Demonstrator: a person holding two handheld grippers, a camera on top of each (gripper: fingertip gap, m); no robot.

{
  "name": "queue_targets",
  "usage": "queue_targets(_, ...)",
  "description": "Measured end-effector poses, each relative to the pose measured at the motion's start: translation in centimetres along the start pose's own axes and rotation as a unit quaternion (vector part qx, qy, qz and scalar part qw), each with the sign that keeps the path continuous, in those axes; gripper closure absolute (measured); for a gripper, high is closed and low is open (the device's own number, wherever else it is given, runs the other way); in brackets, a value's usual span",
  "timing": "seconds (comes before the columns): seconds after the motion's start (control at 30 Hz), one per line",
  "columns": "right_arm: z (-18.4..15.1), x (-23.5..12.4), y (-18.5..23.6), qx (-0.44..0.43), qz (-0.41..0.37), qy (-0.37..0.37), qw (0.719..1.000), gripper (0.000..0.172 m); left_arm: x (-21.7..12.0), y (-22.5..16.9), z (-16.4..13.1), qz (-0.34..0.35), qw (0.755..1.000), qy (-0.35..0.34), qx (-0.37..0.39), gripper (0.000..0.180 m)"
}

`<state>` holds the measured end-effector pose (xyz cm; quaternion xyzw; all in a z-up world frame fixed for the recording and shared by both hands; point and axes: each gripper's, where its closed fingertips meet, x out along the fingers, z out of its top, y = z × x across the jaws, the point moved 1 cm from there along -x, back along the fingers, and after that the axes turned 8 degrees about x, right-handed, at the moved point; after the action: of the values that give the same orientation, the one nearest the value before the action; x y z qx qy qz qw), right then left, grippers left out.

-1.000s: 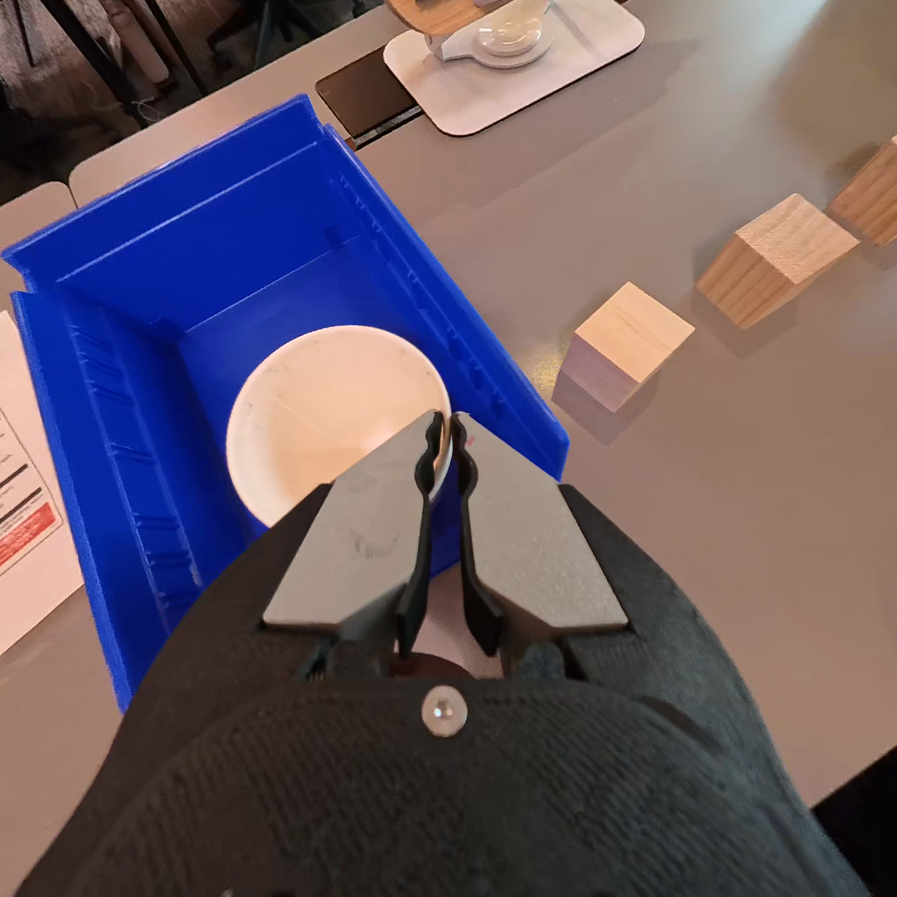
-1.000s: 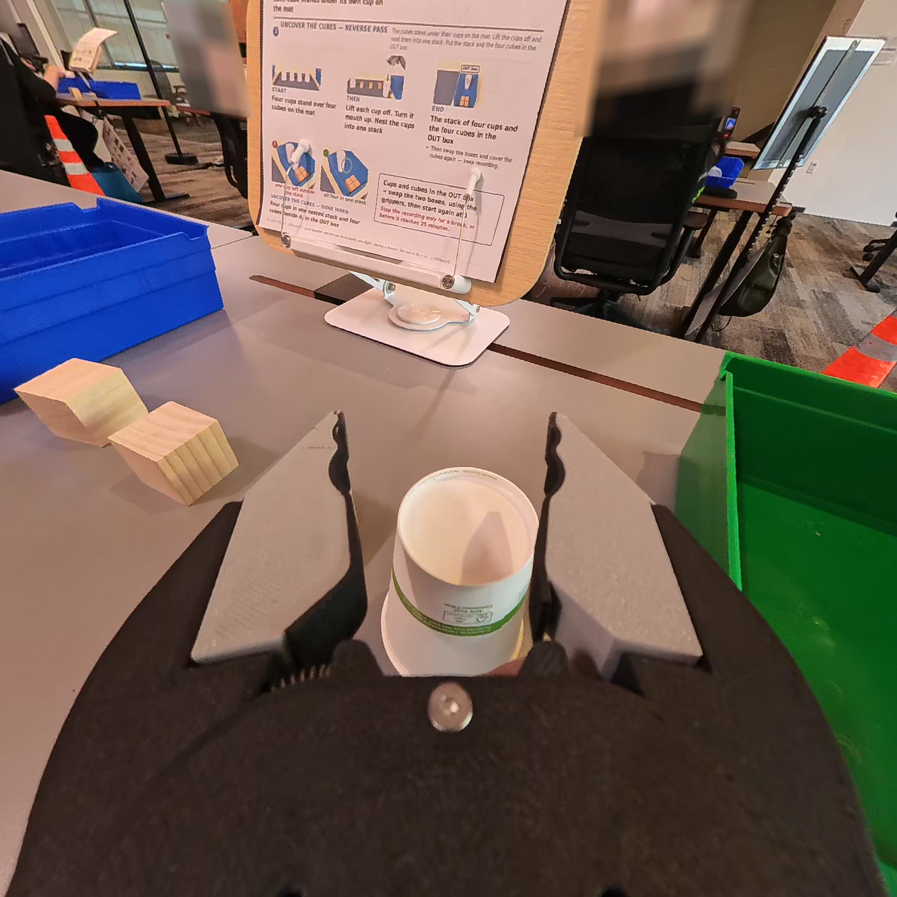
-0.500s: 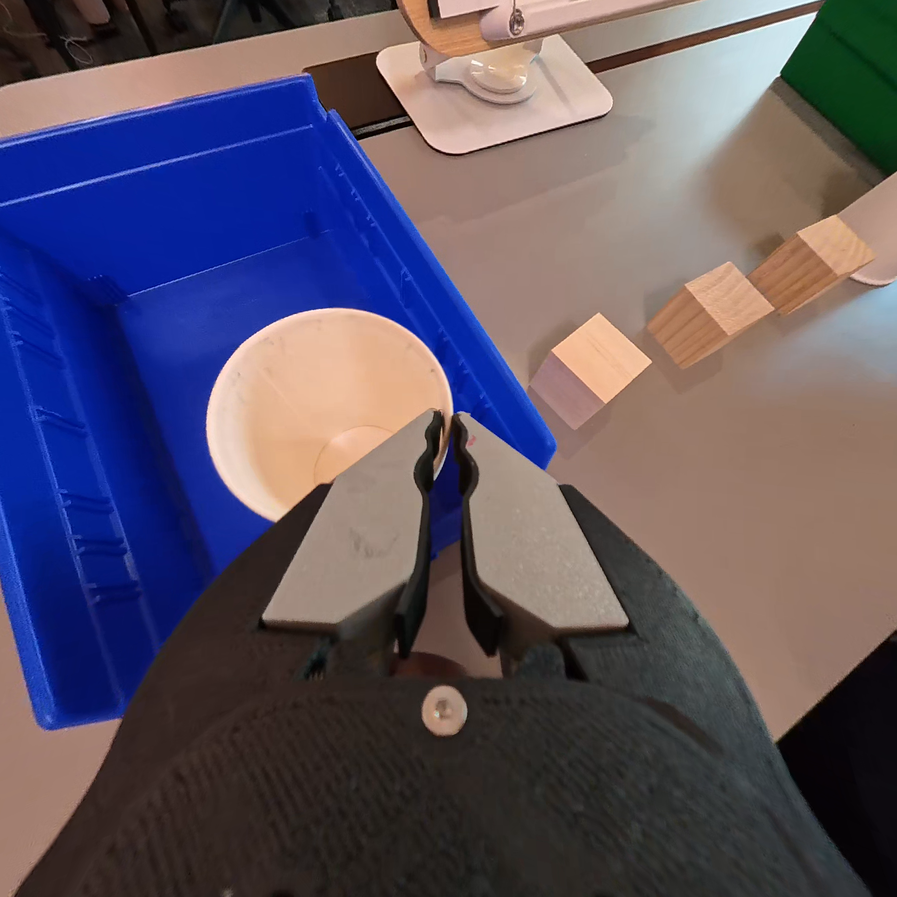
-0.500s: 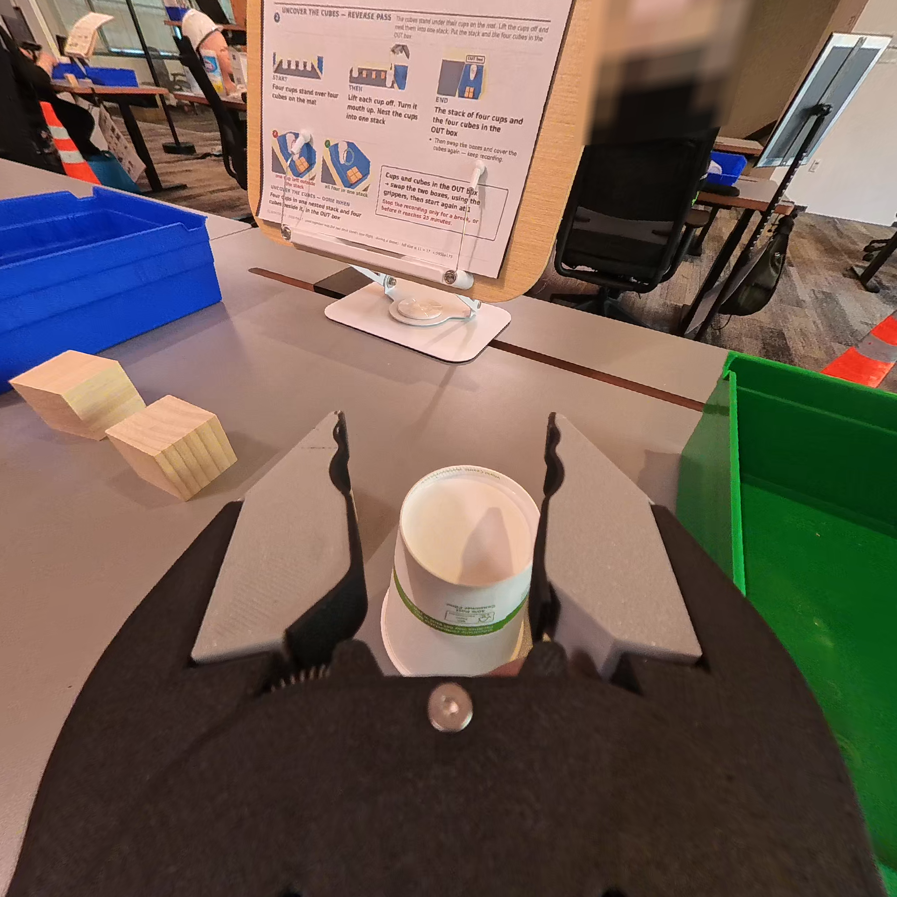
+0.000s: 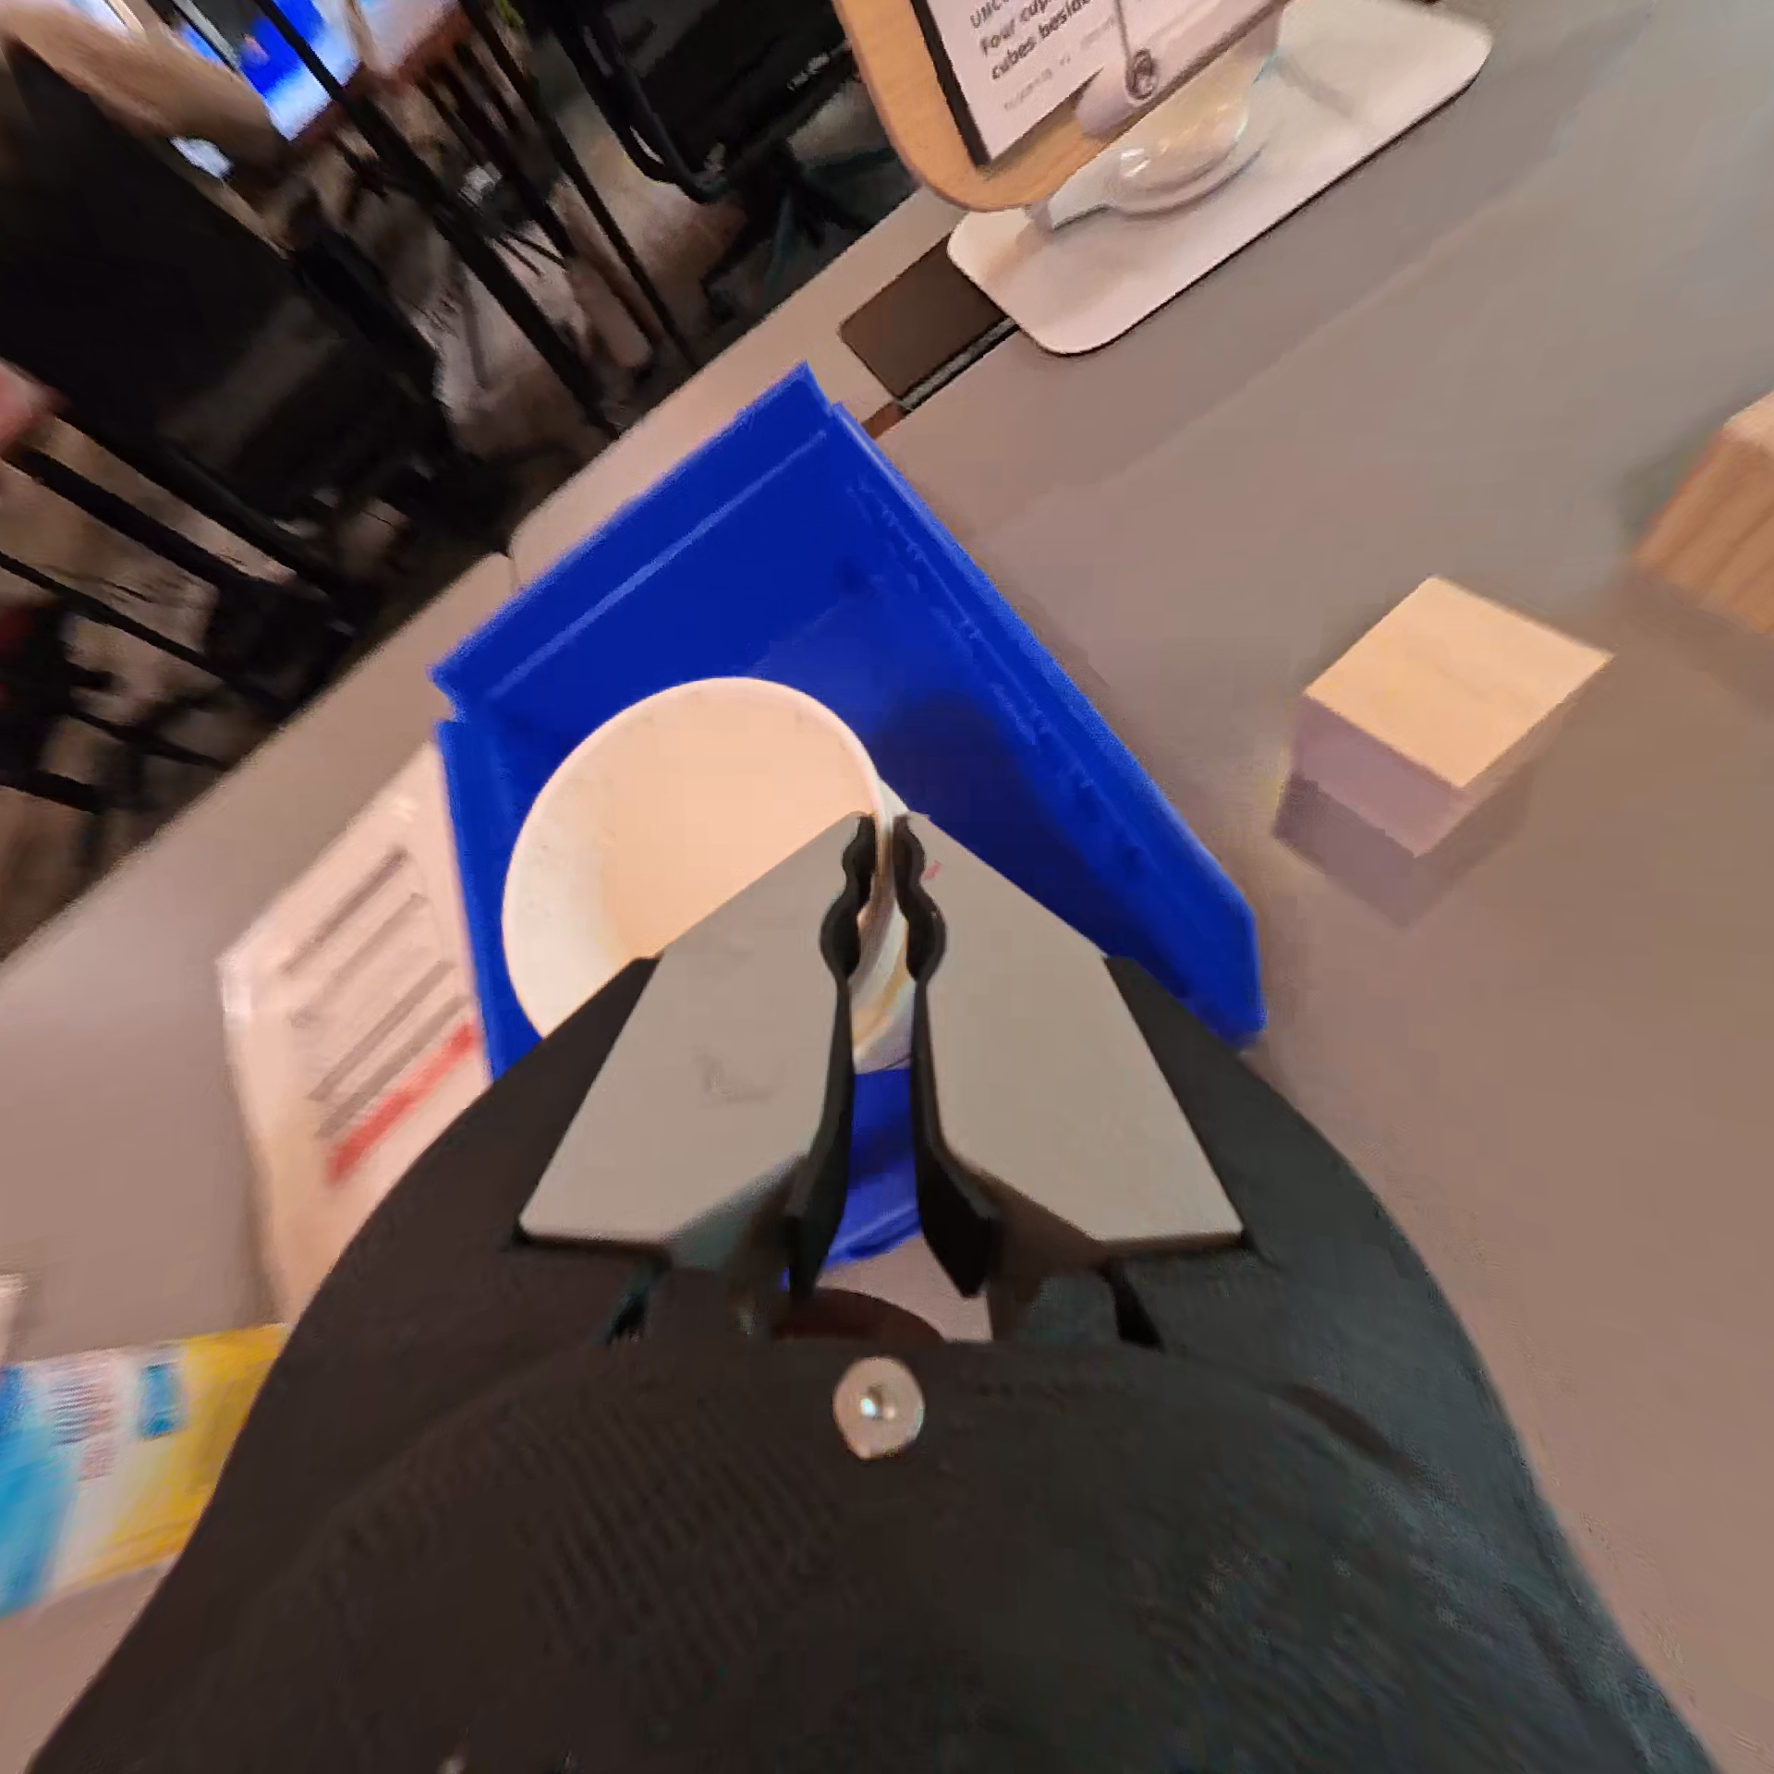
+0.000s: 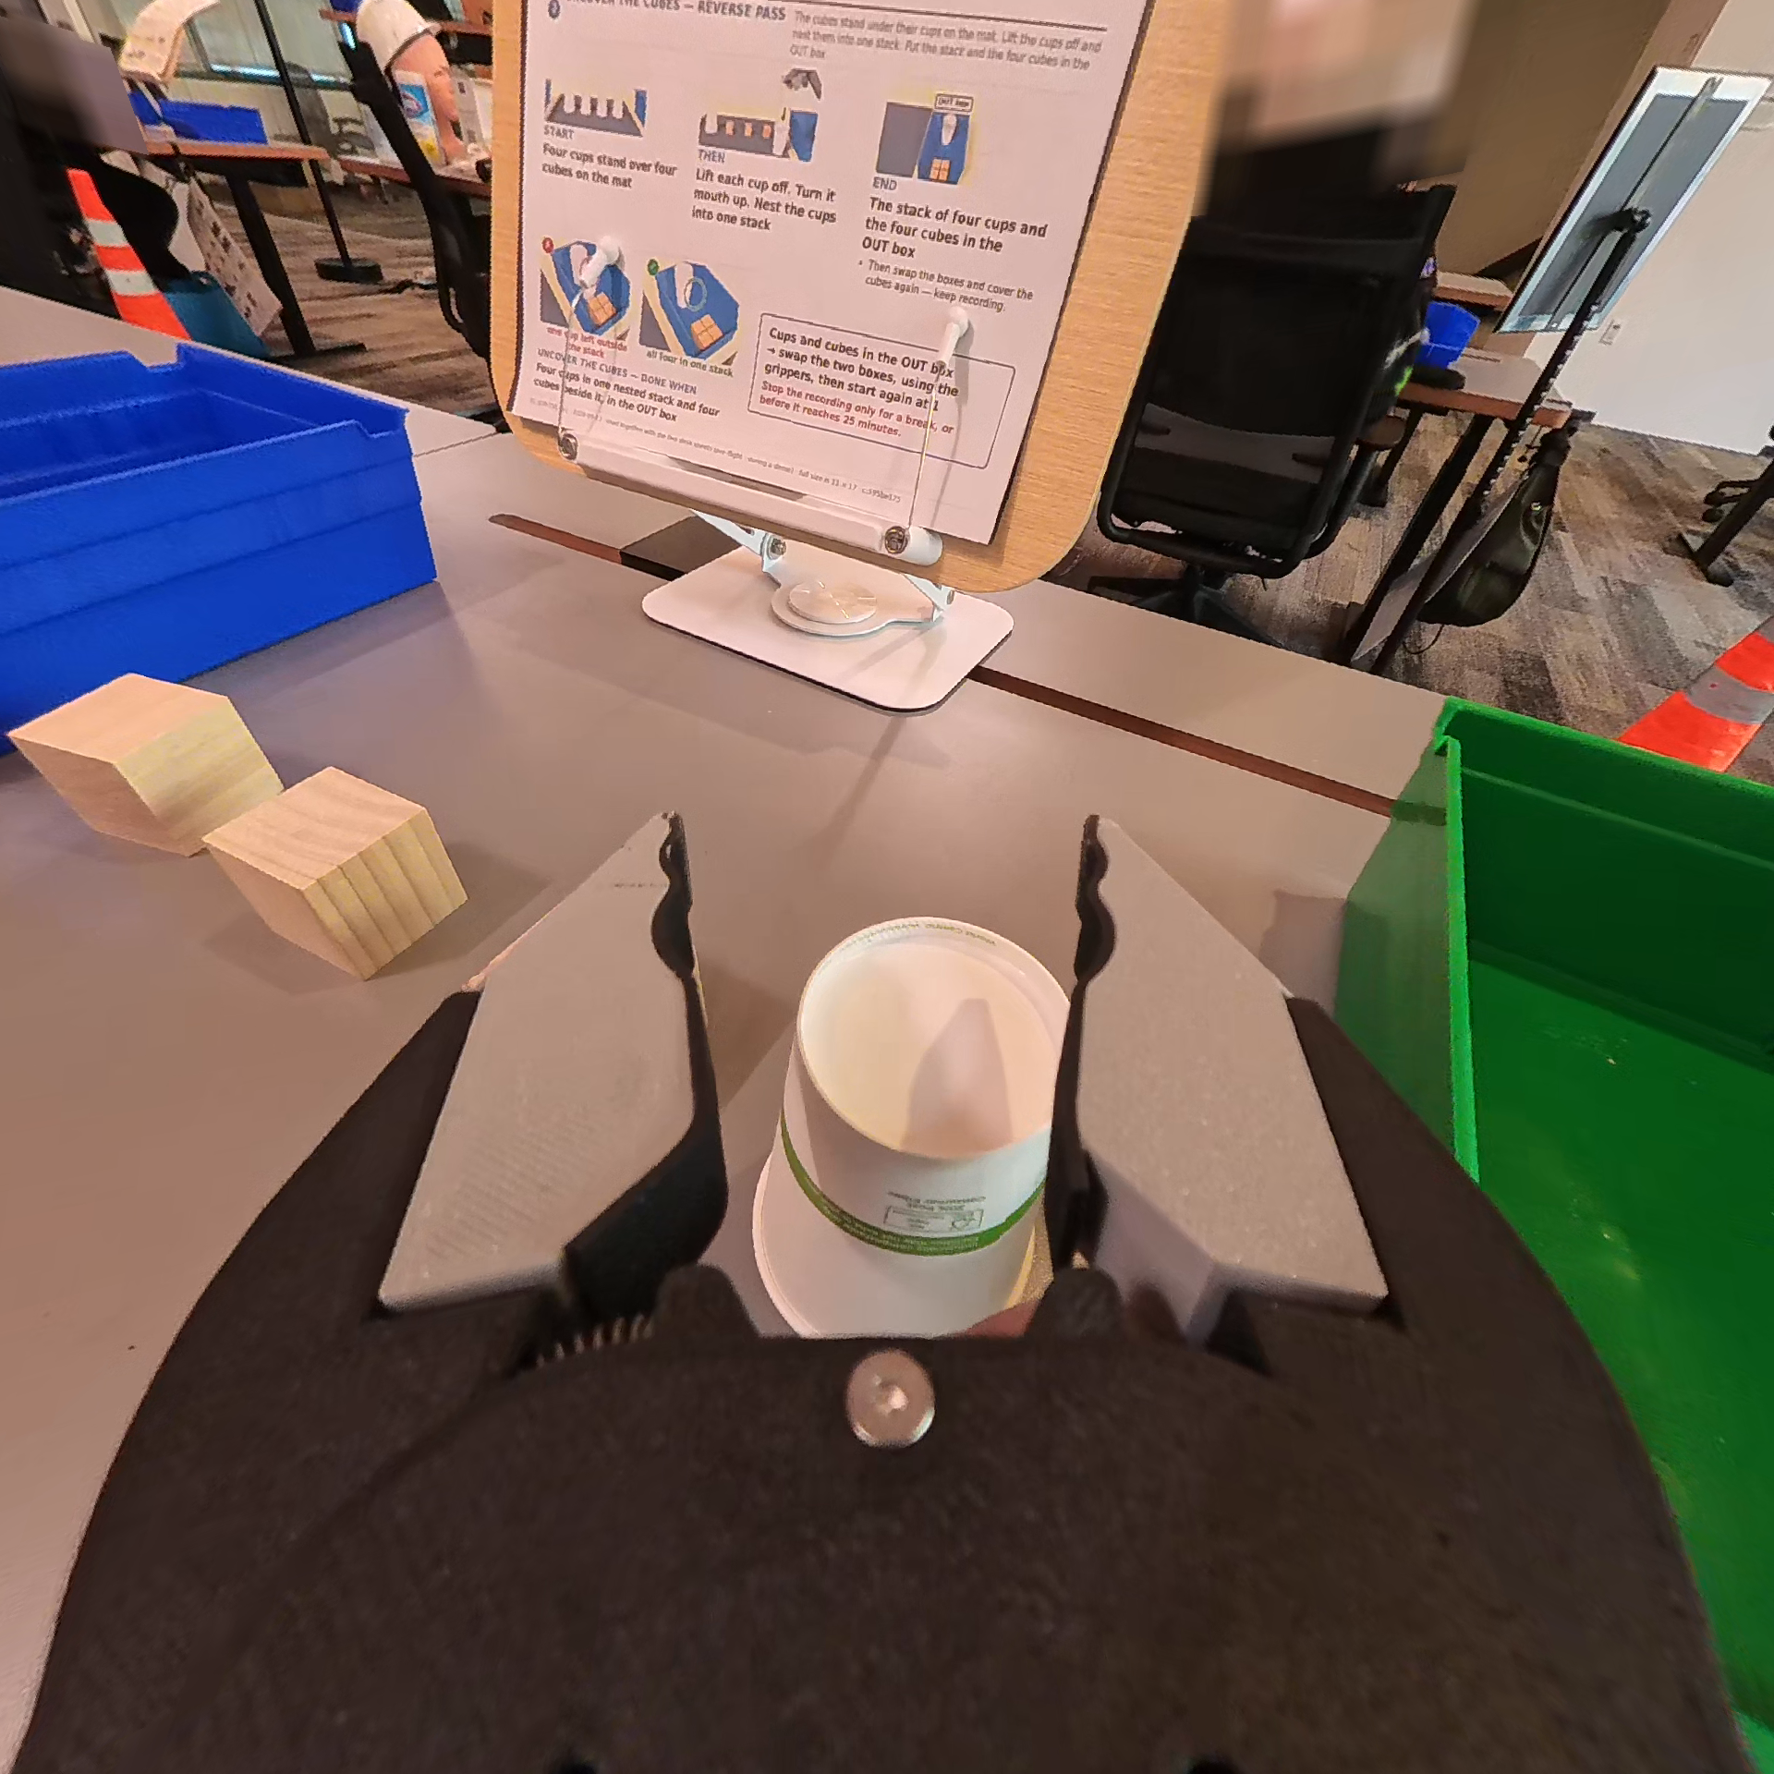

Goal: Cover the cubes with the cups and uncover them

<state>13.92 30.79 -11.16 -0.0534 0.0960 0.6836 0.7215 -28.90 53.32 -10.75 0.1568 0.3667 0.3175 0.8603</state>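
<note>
In the left wrist view my left gripper [image 5: 883, 835] is shut on the rim of a white paper cup [image 5: 691, 816]. The cup's wall is pinched between the two pads, mouth up, over the blue bin [image 5: 1008, 730]. A wooden cube [image 5: 1440, 710] stands on the table to the right of the bin, and another cube [image 5: 1728, 538] shows at the right edge. In the right wrist view my right gripper [image 6: 878, 835] is open around an upside-down white cup with a green band [image 6: 912, 1133] standing on the table. There is a gap at the left finger. Two wooden cubes [image 6: 144, 758] [image 6: 336, 864] lie to the left.
A green bin [image 6: 1584, 960] stands close on the right of the right gripper. The blue bin [image 6: 192, 518] is at the far left. An instruction board on a white stand [image 6: 826, 614] is at the back. A printed sheet [image 5: 355, 989] lies left of the blue bin.
My left gripper, still shut on the cup's rim, has risen and swung with the cup above the blue bin; the view is blurred by motion. The right gripper has stayed open around its cup.
</note>
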Motion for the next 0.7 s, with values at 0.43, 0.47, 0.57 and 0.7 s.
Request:
queue_targets(0.43, -0.1, 0.1, 0.3, -0.007, 0.004, 0.004, 1.000, 0.093, -0.1, -0.2, 0.5, -0.006, 0.998, 0.045, 0.047, 0.179)
queue_targets(0.47, -0.1, 0.1, 0.3, -0.008, 0.004, 0.004, 1.000, 0.093, 0.1, 0.2, 0.0, -0.008, 0.998, 0.049, 0.037, 0.179)
queue_targets(0.57, -0.1, 0.1, 0.4, -0.009, 0.004, 0.004, 1.000, 0.093, 0.6, 1.0, -0.9, -0.014, 0.998, 0.057, 0.014, 0.179)
queue_targets(0.7, -0.1, 0.1, 0.4, -0.011, 0.005, 0.005, 1.000, 0.094, 0.6, 1.3, -1.3, -0.023, 0.998, 0.054, -0.003, 0.179)
